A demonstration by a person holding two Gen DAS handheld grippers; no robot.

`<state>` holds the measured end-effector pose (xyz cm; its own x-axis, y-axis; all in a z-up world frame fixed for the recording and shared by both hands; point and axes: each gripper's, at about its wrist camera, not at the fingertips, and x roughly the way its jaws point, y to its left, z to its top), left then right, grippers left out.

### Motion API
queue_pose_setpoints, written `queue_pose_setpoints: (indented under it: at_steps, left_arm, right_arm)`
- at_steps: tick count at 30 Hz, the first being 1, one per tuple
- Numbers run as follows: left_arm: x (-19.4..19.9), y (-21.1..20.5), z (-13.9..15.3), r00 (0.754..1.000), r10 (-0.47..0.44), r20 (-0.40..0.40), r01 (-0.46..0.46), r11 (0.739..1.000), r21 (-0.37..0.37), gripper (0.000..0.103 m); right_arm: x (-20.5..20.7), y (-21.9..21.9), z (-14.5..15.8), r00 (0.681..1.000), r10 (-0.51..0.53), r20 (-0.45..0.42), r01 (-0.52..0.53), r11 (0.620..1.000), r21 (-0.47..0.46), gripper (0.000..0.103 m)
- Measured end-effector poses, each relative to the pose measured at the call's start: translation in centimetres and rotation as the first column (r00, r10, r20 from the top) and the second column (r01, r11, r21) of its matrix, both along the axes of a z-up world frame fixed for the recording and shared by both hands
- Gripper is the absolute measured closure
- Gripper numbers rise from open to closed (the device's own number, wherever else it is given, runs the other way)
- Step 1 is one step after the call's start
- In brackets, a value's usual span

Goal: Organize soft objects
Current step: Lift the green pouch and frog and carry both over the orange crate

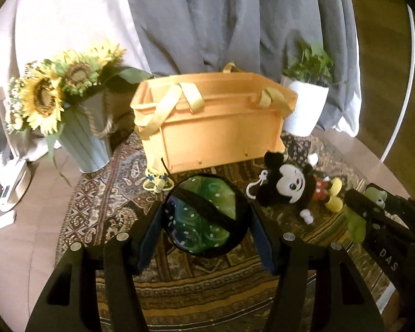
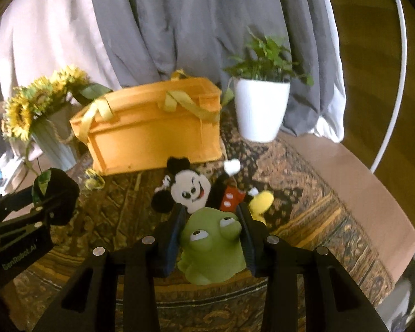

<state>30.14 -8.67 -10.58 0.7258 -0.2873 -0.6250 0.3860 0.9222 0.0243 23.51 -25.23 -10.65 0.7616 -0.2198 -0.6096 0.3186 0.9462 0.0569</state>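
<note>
Left wrist view: the orange basket [image 1: 215, 121] stands straight ahead on the rug [image 1: 102, 193], long side facing both tools. The left tool [image 1: 206, 218] pinches a round green pouch [image 1: 204, 215]; the right tool [image 2: 211, 238] pinches a green frog toy [image 2: 210, 249]. Both seem lifted, angled downward. The mouse plush [image 2: 190, 188] lies between.

One basket [image 1: 221, 135], three soft toys [image 1: 293, 185], two plants [image 1: 308, 63]
</note>
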Motion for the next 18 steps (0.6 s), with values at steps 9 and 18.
queue_pose_setpoints:
  at_steps: [9, 18]
  left_arm:
    - [-1.3, 0.2, 3.4, 0.996, 0.065, 0.059, -0.062, 0.997, -0.047, 0.043]
    - [-1.6, 0.5, 6.6, 0.984, 0.118, 0.137, -0.108, 0.991, -0.073, 0.043]
  right_arm:
    - [0.2, -0.6, 3.8, 0.993, 0.079, 0.086, -0.078, 0.997, -0.015, 0.064]
    - [1.4, -1.2, 7.1, 0.978, 0.113, 0.176, -0.113, 0.994, -0.011, 0.064]
